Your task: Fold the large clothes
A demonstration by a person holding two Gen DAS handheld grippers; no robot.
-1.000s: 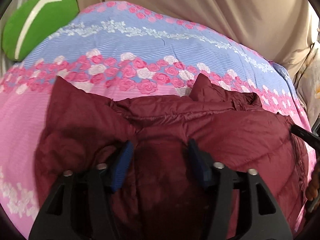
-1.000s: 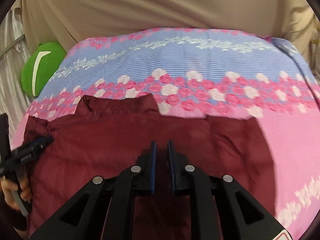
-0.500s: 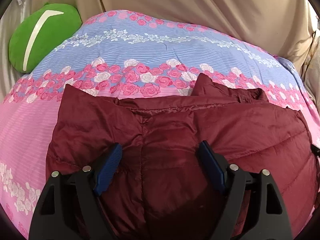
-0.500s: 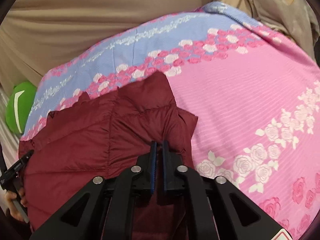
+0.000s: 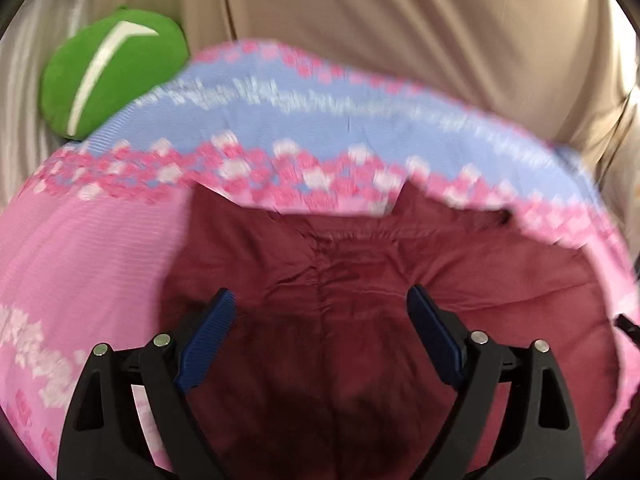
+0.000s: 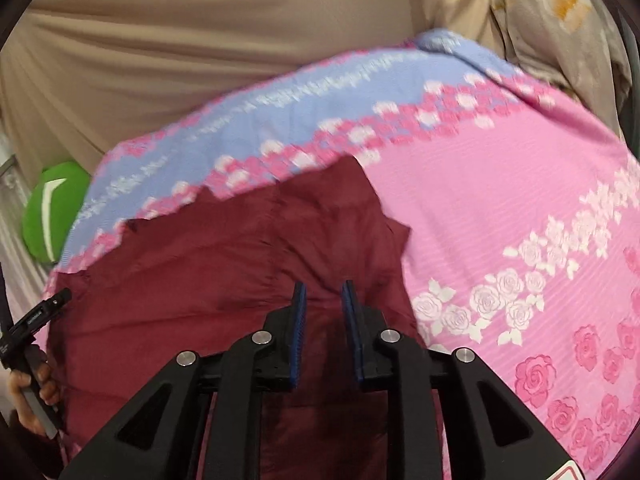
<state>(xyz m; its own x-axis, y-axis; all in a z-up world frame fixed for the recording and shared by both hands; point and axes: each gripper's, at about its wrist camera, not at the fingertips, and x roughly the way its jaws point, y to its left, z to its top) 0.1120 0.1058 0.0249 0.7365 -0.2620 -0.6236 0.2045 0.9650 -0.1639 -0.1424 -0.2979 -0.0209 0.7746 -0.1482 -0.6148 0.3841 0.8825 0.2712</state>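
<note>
Lying flat on the pink bed [image 5: 80, 264]: a puffy red coat [image 5: 360, 280], looking soft, light and maybe slippery. Left claw [image 5: 320, 304] opening wide over it, gripping nothing. Right claw [image 6: 323, 292] opening a little, likely letting go. Grabbing a thick edge or corner seeming best.

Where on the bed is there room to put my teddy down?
The plain pink stretch of the bedspread right of the maroon jacket is bare. So is the blue band between the jacket and the beige curtain. The near left is crowded with the jacket and the green cushion.
</note>
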